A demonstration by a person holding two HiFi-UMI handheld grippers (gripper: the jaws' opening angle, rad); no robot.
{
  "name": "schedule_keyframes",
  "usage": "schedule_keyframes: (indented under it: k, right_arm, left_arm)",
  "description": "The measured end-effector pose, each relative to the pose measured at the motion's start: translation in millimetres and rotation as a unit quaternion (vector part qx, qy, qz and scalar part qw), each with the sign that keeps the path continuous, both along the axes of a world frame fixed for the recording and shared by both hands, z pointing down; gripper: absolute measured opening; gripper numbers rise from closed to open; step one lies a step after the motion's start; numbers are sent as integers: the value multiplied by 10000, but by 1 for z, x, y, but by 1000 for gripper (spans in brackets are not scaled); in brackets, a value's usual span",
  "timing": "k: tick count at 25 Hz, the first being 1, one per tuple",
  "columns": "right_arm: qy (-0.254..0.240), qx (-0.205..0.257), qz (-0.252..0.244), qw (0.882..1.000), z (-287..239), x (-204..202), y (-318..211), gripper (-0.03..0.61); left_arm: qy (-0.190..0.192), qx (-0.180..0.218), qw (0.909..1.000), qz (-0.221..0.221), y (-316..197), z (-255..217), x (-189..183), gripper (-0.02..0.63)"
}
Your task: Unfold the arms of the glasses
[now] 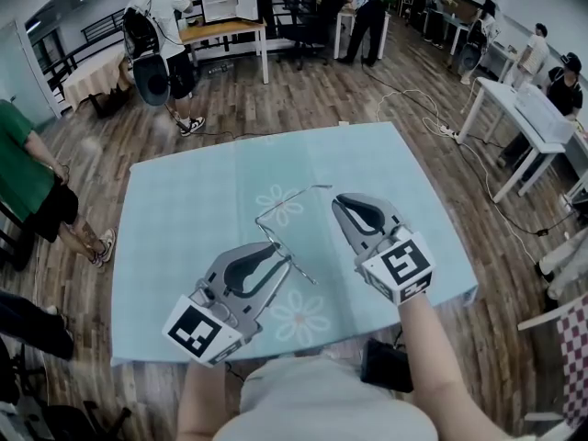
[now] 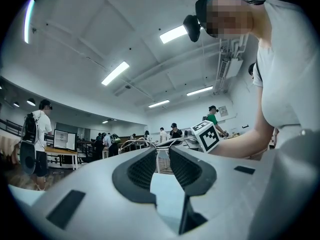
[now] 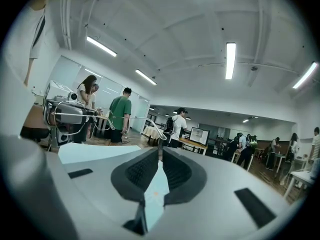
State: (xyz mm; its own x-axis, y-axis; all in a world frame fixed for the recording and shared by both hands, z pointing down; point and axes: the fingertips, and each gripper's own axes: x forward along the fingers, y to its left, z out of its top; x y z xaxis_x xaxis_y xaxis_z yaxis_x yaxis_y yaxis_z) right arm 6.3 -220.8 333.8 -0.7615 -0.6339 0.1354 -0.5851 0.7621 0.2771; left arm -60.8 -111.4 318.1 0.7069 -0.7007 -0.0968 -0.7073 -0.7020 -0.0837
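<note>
1. Since both of your tongs are on the one pair of glasses (image 1: 296, 195), the coming move turns on how its long axis lies. In the head view the thin wire runs from the left gripper (image 1: 277, 249) out toward 2 o'clock and ends at the right gripper (image 1: 337, 200).
2. Your left jaws are narrow and, as far as I can judge, pinched on the frame at the end nearest you. In the left gripper view the wire rims show just past the tips.
3. Your right jaws are almost together, and in the right gripper view a thin wire stands between their tips. I take it for the end of one arm of the glasses.
4. A second wire leaves the left tips toward 5 o'clock, along that gripper's right side. It is probably the other arm, but I cannot tell how far it is opened.
5. The glasses sit low over the middle of the pale blue cloth (image 1: 184, 228). Whether they touch it does not show.
6. Neither hand is nearer, since both are touching. The right holds the free end, so it looks like the one to swing while the left anchors.
7. The count is one pair of glasses, two wire arms, two grippers and one cloth with two printed flowers (image 1: 300, 317).
</note>
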Motion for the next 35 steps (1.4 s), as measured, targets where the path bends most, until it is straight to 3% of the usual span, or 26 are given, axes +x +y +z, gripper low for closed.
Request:
schedule_keyframes:
  k: [10,17,26,35]
  right_arm:
    - [-270,76,-559,9980,4,5,6,21]
    - [-727,38,-1487,9862,9,-11,29,61]
    - [-547,503,-2457,9665,15,-51,57,83]
    - [-550,729,-2869,9536,9,-85,74,83]
  left_arm:
    - [-121,-66,9997,179,-2,-6,2,94]
    - [-178,-344,9980,505,3,-5,4,94]
    - [115,-669,9921,1050,15,-13,13,94]
    - [515,-935,9849,1365,21,-21,5,94]
